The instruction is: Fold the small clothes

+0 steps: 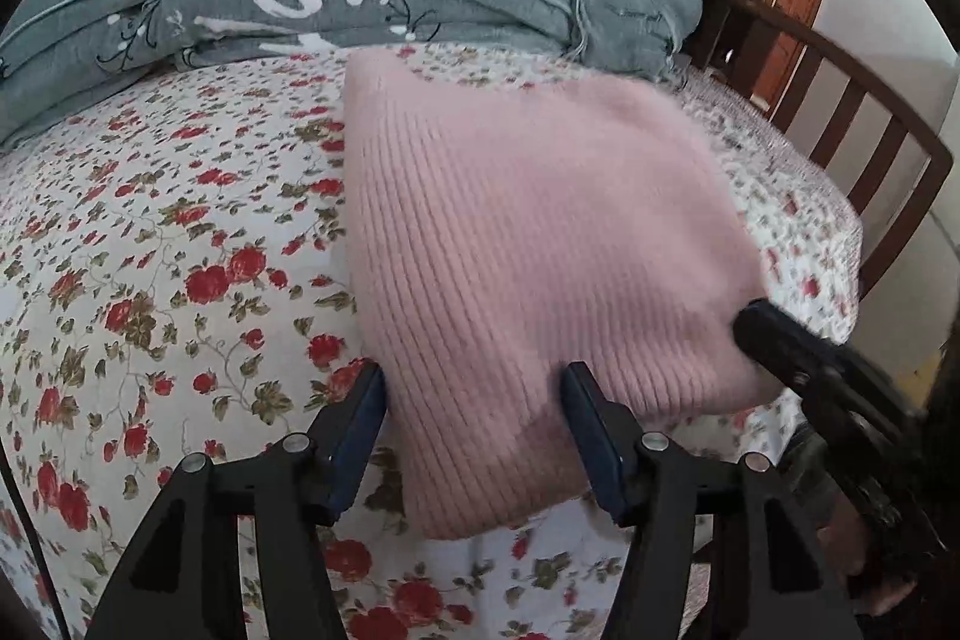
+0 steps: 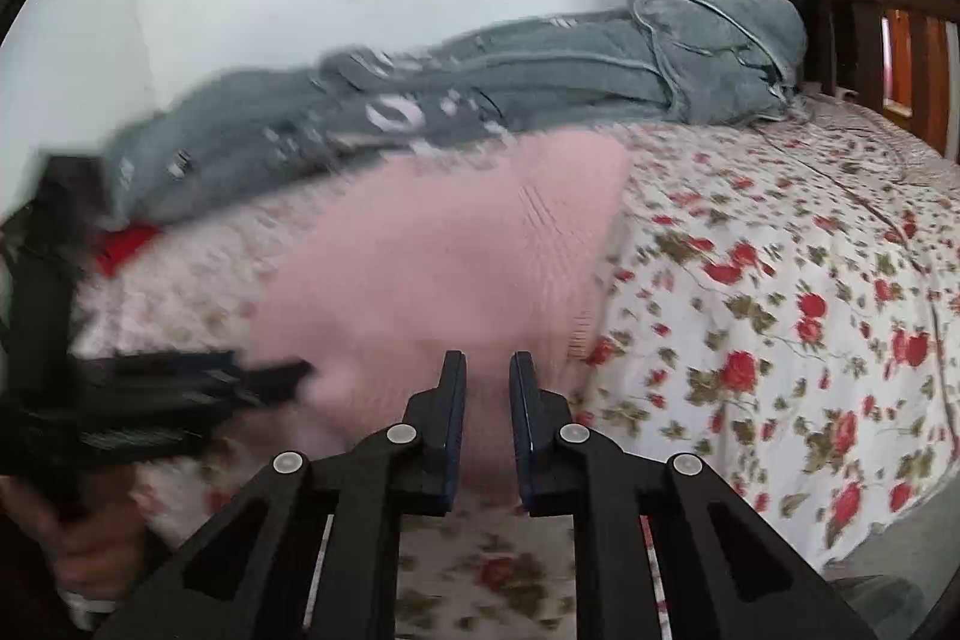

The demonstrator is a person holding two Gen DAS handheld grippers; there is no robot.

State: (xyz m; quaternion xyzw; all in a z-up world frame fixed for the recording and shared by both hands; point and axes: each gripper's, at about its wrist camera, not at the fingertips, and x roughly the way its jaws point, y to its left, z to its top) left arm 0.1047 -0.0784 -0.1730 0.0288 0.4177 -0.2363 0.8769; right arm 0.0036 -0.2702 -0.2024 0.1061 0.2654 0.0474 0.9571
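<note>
Left gripper point(image 1: 474, 400) hangs open over the near edge of the pink knit garment point(image 1: 528, 244), fabric between the jaws but unpinched, apparently just let go. Right gripper point(image 2: 487, 388), jaws narrow, sits at the near right corner; whether it pinches fabric is unclear. Folded, the garment lies on the floral bedsheet point(image 1: 168, 232), leaving the grey quilt point(image 1: 360, 4) bunched far along the wall.

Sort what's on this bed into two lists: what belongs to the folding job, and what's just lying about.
Belongs to the job:
- pink knit garment, folded on the bed
- left gripper, open around its near edge
- right gripper, at its near edge

Just lying about:
- grey quilt, bunched along the wall
- red item by the quilt
- floral bedsheet
- wooden bed rail
</note>
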